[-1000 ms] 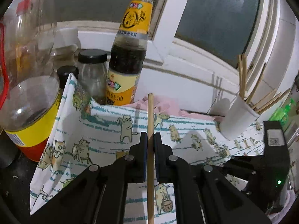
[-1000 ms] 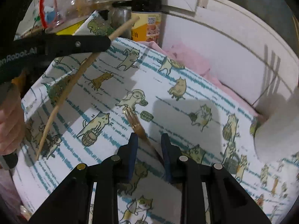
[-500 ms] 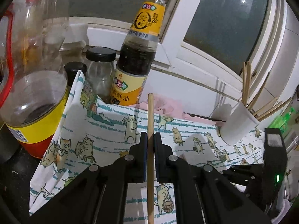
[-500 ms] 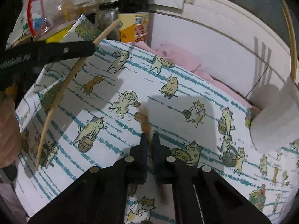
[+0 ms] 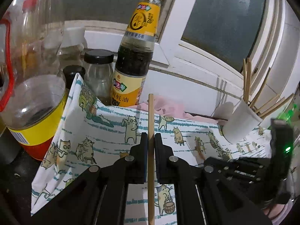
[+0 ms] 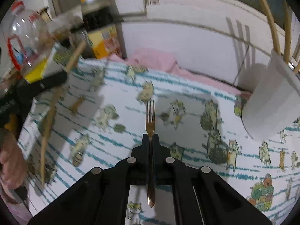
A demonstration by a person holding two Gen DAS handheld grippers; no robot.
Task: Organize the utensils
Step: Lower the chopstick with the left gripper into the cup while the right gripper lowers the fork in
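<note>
My left gripper (image 5: 151, 136) is shut on a wooden chopstick (image 5: 151, 116) that stands upright between its pads, above the cat-print cloth (image 5: 112, 131). My right gripper (image 6: 150, 137) is shut on a small golden fork (image 6: 150, 116), tines pointing away from me, lifted off the cloth (image 6: 187, 150). The white cup (image 6: 271, 108) at the right holds several chopsticks (image 6: 266, 15). In the right wrist view the left gripper (image 6: 46, 82) and its chopstick (image 6: 50, 112) show at the left. In the left wrist view the right gripper's black body (image 5: 253, 172) shows at the lower right.
A dark sauce bottle (image 5: 135, 60), a glass jar (image 5: 98, 75) and a large clear plastic bottle (image 5: 28, 86) stand at the back left. A pink cloth (image 6: 155, 60) lies against the white wall. A green bottle (image 5: 288, 112) shows at the far right.
The right gripper closed on the fork that lay on the cloth and lifted it, rolling so the fork now points straight ahead. The left gripper kept still with its chopstick.
</note>
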